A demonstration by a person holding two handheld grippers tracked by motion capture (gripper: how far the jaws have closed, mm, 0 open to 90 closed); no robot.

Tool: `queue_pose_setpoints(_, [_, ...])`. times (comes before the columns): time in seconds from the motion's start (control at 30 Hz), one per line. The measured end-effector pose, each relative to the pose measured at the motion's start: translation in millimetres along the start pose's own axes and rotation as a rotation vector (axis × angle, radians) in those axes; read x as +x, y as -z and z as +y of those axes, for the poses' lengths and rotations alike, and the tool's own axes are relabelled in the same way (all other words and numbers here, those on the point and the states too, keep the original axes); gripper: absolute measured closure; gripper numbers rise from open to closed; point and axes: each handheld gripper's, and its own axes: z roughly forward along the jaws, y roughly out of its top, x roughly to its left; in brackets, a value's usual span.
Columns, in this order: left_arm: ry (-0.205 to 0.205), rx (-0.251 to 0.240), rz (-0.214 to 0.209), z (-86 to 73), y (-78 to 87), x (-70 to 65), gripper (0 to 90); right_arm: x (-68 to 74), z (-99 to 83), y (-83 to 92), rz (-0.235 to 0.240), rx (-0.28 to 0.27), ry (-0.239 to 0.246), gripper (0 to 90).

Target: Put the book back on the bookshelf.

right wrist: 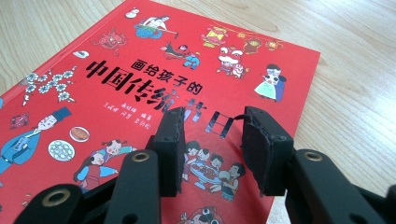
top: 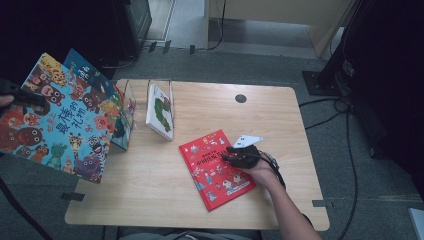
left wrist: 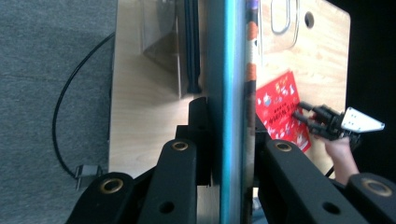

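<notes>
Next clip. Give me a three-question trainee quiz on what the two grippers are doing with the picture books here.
1. True or false: the left gripper is shut on the blue animal book, held off the table.
2. Which book lies under the right gripper? A) red book B) white book C) blue animal book
3. Where does the white book stand?

Key
1. True; the fingers clamp its edge.
2. A, the red book; the fingers stand apart above its cover, gripping nothing.
3. In the clear rack at the table's back left.

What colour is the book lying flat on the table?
Red, with small cartoon figures; the book shows best in the right gripper view.
</notes>
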Motion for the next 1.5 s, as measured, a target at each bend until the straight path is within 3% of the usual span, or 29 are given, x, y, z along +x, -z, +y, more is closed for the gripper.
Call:
queue_pose_setpoints(0.13, [0.034, -0.003, 0.010, 15.1, -7.6, 0.9, 81.1, -0.3, 0.0, -0.8, 0.012, -0.010, -0.024, 59.4])
queue_pose_setpoints(0.3, [0.056, -0.038, 0.023, 31.0, -11.2, -2.2, 81.2, 0.2, 0.1, -1.7, 0.010, -0.014, -0.015, 59.3])
queue_pose_setpoints(0.6, [0.046, -0.044, 0.018, 56.0, -38.6, -11.3, 80.8, 2.5, -0.9, -1.7, -0.003, -0.019, -0.008, 59.3])
queue_pose_setpoints(0.73, [0.060, -0.054, 0.033, 65.6, -53.0, -13.2, 80.9, 3.6, -1.7, -1.0, -0.007, -0.020, -0.007, 59.3])
queue_pose_setpoints(0.97, [0.064, -0.037, 0.050, 72.6, -69.8, -12.0, 80.3, 4.6, -3.2, 0.0, 0.000, -0.027, -0.016, 59.2])
queue_pose_setpoints(1.2, [0.038, -0.026, 0.091, 75.5, -80.5, -21.0, 79.6, 5.3, -5.5, 2.9, -0.006, -0.024, -0.014, 59.2])
queue_pose_setpoints(1.3, [0.021, -0.004, 0.128, 76.2, -86.2, -25.4, 79.5, 5.1, -5.7, 3.2, -0.006, -0.024, -0.012, 59.2])
queue_pose_setpoints(1.4, [0.027, -0.002, 0.107, 76.2, -84.7, -26.6, 78.6, 5.0, -5.7, 3.2, -0.005, -0.024, -0.012, 59.2])
queue_pose_setpoints(1.5, [0.012, 0.009, 0.142, 75.7, -83.2, -28.5, 78.0, 4.7, -5.9, 3.1, -0.002, -0.027, -0.015, 59.2])
